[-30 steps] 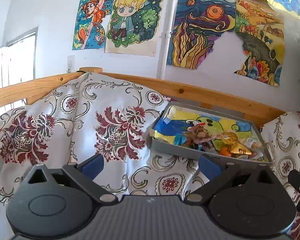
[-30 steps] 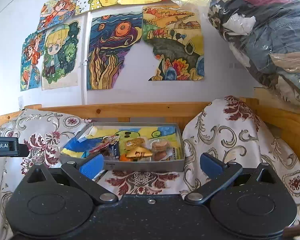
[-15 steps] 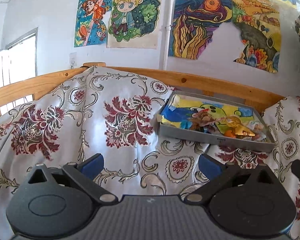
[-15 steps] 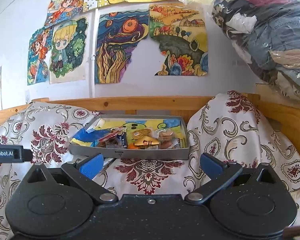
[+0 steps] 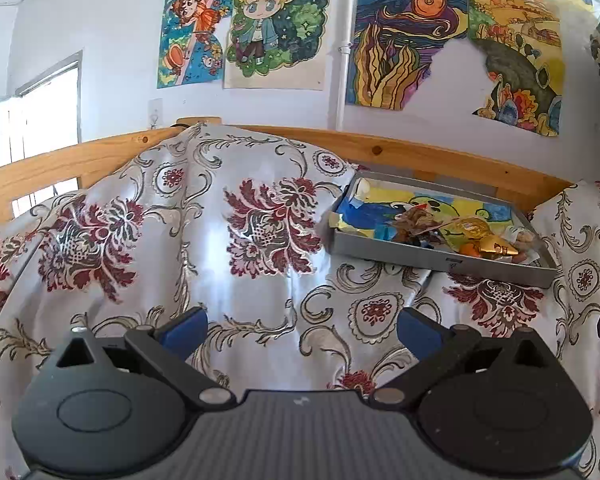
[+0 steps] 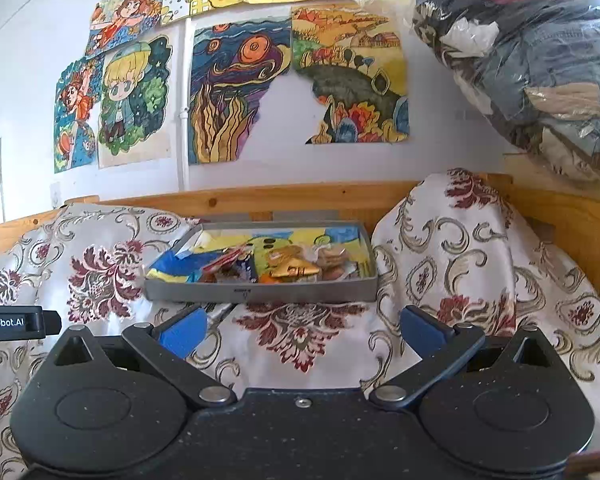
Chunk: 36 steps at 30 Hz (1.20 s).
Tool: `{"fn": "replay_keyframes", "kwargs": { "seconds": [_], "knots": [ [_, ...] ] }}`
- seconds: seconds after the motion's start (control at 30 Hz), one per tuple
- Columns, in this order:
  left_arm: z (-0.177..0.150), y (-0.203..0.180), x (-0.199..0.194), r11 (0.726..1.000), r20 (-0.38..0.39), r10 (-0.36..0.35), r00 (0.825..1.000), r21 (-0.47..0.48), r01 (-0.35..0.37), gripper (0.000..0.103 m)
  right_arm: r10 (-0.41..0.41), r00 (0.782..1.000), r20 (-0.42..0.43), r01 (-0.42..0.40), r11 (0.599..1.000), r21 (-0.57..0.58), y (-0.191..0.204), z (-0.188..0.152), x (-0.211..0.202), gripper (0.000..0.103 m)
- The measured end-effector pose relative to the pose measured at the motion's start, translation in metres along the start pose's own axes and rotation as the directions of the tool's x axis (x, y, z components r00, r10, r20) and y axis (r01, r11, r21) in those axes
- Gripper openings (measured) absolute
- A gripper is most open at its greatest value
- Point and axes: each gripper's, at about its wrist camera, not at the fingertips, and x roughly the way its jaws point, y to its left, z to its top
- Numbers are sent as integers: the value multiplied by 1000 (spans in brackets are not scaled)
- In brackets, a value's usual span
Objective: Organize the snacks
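A grey tray [image 6: 260,292] lies on the floral cloth ahead of my right gripper [image 6: 300,330], which is open and holds nothing. Inside the tray sits a pile of wrapped snacks [image 6: 296,266], among them a gold wrapper [image 6: 298,270], on a colourful liner. In the left wrist view the same tray [image 5: 440,258] is up and to the right, with the snacks [image 5: 472,236] at its right end. My left gripper [image 5: 302,330] is open and empty over bare cloth, well short of the tray.
The floral cloth [image 5: 240,240] covers two humps either side of the tray, against a wooden rail [image 6: 260,196]. A plastic bag of clothes [image 6: 532,60] hangs at the upper right. Drawings are stuck on the white wall [image 6: 28,60]. The other gripper's body [image 6: 16,322] shows at the left edge.
Both grippers have pulled back from the tray, which now looks smaller and farther off. More cloth shows in front of it. The jaws stayed open throughout.
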Motion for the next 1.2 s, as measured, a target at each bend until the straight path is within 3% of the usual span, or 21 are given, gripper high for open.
{"fn": "replay_keyframes", "kwargs": {
  "seconds": [0.8, 1.2],
  "knots": [
    [-21, 29, -7, 999, -24, -5, 1000, -34, 4, 102, 14, 1000, -21, -15, 999, -46, 27, -23, -18, 102],
    [-30, 34, -7, 998, 55, -58, 997, 0, 58, 102, 5, 1000, -22, -6, 999, -35, 36, -30, -13, 102]
  ]
}}
